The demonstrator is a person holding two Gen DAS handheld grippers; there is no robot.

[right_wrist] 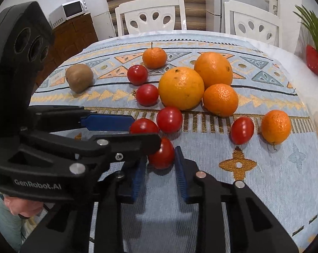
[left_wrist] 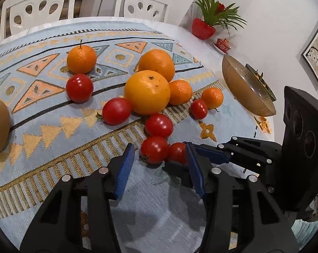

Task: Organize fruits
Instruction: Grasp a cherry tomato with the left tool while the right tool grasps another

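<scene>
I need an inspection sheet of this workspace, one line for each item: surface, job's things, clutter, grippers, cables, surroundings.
Surface: table with patterned cloth, light blue and yellow.
Job's things: six tomatoes, nearest tomato; two big oranges, front orange; three mandarins, one with a stem; kiwi; glass bowl at the table edge.
Clutter: red vase with plant; small red dish.
Grippers: left gripper open, fingers either side of a tomato pair; right gripper open before the nearest tomato.
Cables: nothing seen.
Surroundings: white chairs; microwave; wall picture.

White chairs (right_wrist: 151, 13), microwave (right_wrist: 71, 10), red vase (left_wrist: 202, 29), framed picture (left_wrist: 316, 52).
</scene>
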